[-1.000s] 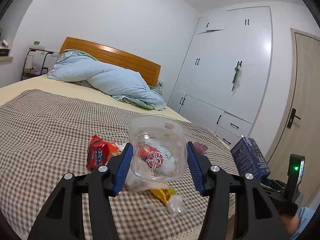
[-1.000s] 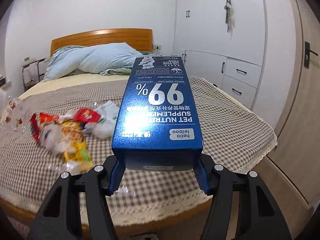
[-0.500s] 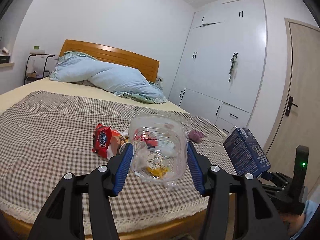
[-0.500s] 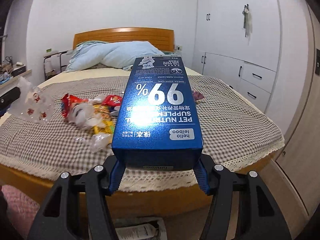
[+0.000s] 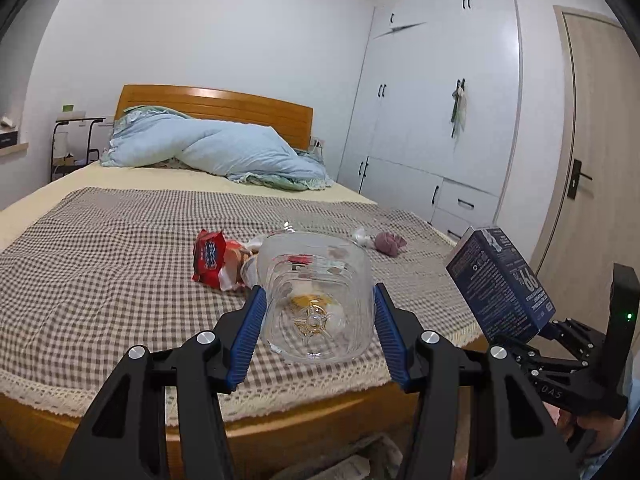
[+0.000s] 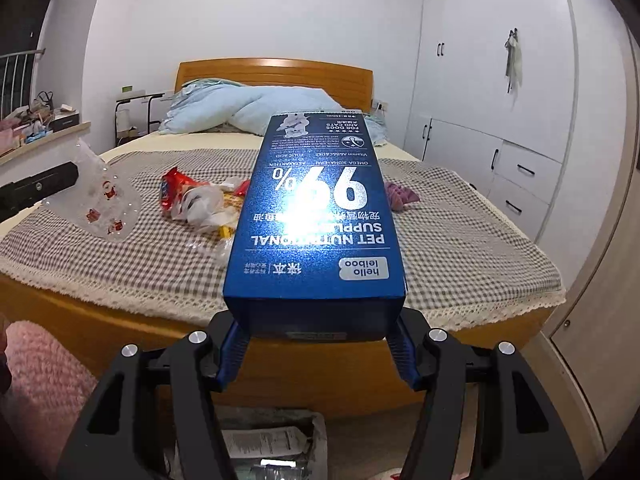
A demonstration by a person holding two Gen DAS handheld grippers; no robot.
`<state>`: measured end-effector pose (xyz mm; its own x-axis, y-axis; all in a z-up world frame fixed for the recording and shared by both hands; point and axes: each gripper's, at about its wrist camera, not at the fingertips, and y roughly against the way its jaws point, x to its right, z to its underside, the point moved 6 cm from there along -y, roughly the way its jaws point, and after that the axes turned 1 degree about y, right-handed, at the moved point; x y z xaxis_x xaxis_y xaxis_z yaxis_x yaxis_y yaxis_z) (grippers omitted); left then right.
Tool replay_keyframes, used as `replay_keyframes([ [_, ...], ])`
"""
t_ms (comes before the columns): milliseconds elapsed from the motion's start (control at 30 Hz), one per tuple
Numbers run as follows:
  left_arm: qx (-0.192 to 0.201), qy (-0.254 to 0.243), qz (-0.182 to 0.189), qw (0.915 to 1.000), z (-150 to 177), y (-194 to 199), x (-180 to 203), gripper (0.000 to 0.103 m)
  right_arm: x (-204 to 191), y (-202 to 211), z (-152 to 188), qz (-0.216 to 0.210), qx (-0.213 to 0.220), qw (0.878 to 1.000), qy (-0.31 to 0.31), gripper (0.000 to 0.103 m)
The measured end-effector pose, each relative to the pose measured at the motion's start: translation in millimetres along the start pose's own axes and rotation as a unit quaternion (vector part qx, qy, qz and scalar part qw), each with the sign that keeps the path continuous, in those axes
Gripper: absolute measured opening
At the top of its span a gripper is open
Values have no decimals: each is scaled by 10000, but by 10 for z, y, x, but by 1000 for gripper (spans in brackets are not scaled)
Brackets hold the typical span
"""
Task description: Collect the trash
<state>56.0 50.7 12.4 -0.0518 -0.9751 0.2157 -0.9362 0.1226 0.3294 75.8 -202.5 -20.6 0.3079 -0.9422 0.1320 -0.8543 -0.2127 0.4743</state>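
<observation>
In left gripper [image 5: 316, 324], clear plastic cup [image 5: 316, 300].

Both my wrist cameras look along my jaws from just off the bed's [image 5: 120, 264] foot edge toward the headboard [image 6: 276, 74]; both share the blanket and wardrobe [image 5: 440, 120].

blue box [image 6: 316, 216]: blocks the middle of the bed, covering part of the wrapper pile [image 6: 200, 204]
white bag [image 6: 276, 446]: bottom of frame, cut off, print unreadable
clutter on ledge [image 6: 28, 124]: far left, too small to tell
</observation>
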Motion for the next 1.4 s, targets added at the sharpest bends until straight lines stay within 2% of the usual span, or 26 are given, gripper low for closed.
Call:
replay_keyframes([
  [433, -645, -211, -79, 9977, 453, 41, 133, 52, 8, 127, 422, -174, -279, 9994, 67, 59],
  [833, -1321, -338, -204, 9904, 930, -21, 151, 52, -50, 115, 754, -454, -720, 9963, 74, 59],
  [1233, -1961, -276, -210, 9800, 1359, -209, 129, 52, -98, -82, 1086, -643, -1379, 9883, 135, 59],
  [1400, -2184, -251, -212, 9753, 1508, -312, 101, 52, -142, -231, 1297, -735, -1768, 9813, 183, 59],
])
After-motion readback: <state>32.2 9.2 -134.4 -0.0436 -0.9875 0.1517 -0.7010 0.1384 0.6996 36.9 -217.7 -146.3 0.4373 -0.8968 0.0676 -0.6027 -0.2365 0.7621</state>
